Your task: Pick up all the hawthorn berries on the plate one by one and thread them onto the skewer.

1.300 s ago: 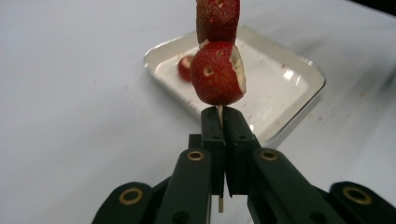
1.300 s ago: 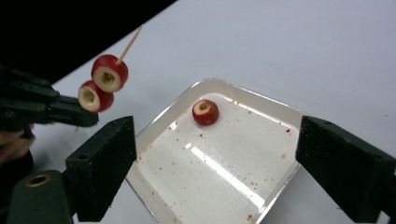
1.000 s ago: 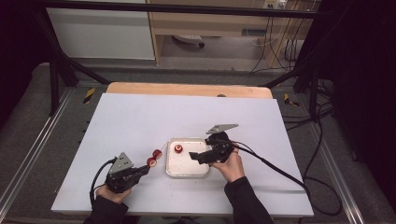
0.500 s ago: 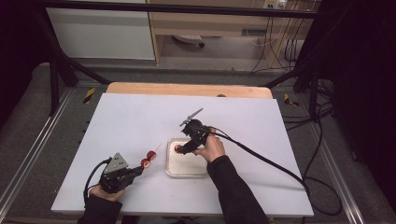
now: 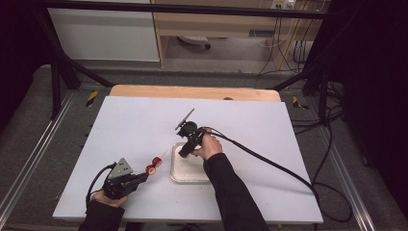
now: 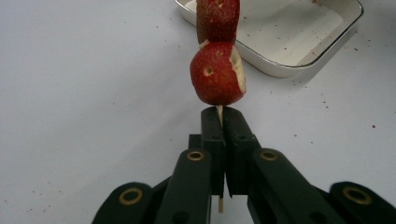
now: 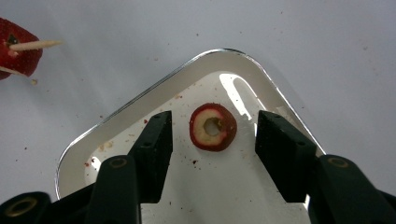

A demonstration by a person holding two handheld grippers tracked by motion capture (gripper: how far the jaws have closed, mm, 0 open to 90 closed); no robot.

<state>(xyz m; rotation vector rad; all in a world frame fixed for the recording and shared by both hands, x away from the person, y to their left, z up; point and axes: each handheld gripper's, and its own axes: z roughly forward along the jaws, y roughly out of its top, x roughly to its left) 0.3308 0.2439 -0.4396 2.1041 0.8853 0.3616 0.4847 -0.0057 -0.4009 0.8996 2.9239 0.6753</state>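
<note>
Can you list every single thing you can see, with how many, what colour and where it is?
fruit pieces on the skewer: two, red, held up near the table's front left
skewer: one, pale wood, clamped in the left gripper
fruit ring: one, red with a pale middle and a hole, lying in the tray
tray: one, white, on the table's middle
table: one, white top
left gripper: black, shut on the skewer
right gripper: black, open, either side of the fruit ring
</note>
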